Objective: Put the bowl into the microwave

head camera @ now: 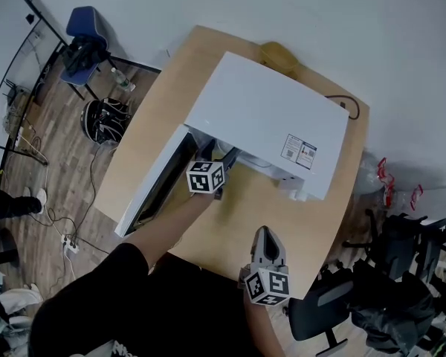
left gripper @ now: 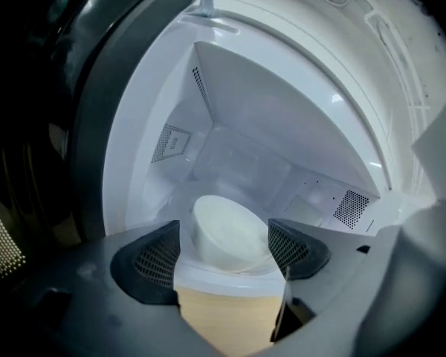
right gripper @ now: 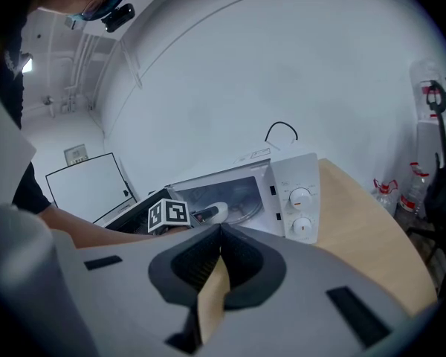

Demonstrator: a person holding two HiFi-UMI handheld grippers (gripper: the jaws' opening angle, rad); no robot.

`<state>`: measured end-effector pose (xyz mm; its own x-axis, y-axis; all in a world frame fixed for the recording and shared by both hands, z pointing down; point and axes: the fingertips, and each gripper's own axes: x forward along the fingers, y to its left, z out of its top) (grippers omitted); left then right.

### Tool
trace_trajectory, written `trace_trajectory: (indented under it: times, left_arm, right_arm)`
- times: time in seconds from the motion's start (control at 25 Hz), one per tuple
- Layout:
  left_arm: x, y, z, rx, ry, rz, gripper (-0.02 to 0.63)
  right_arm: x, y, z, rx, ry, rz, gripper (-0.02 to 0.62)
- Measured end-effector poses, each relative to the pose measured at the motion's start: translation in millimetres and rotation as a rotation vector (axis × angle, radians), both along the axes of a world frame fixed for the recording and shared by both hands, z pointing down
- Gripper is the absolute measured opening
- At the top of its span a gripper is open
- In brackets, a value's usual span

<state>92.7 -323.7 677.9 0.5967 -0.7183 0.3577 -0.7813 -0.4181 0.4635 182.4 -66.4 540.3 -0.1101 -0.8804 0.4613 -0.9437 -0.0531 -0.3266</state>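
Left tool [left gripper: 224, 238] seen inside open microwave [head camera: 267, 117]. Jaws closed on white bowl [left gripper: 224, 222], held tilted, low in cavity, near front lip. Contact with floor not determined. Right tool [right gripper: 220, 236] shut, empty, held over near worktop [head camera: 230, 229].

Risks judged:
- Bowl tipped or rolled if released tilted.
- Bowl dragged out by jaws on withdrawal.
- Bowl struck by door [head camera: 152, 192] if left too near front.
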Motion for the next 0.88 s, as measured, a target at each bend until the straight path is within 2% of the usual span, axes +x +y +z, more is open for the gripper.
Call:
trace_trajectory:
  times: [0.44, 0.6, 0.88]
  left_arm:
    - [8, 13, -1, 0.055, -0.116, 0.183, 0.342]
    - [12, 16, 3, 0.028, -0.14, 0.2, 0.342]
    - [17, 12, 8, 0.045, -0.204, 0.233, 0.342]
  right_arm:
    - [-23, 18, -2, -0.012, 0.025, 0.025, 0.06]
    - [-30, 21, -3, -0.018, 0.027, 0.021, 0.06]
    - [-30, 19, -2, -0.026, 0.035, 0.023, 0.06]
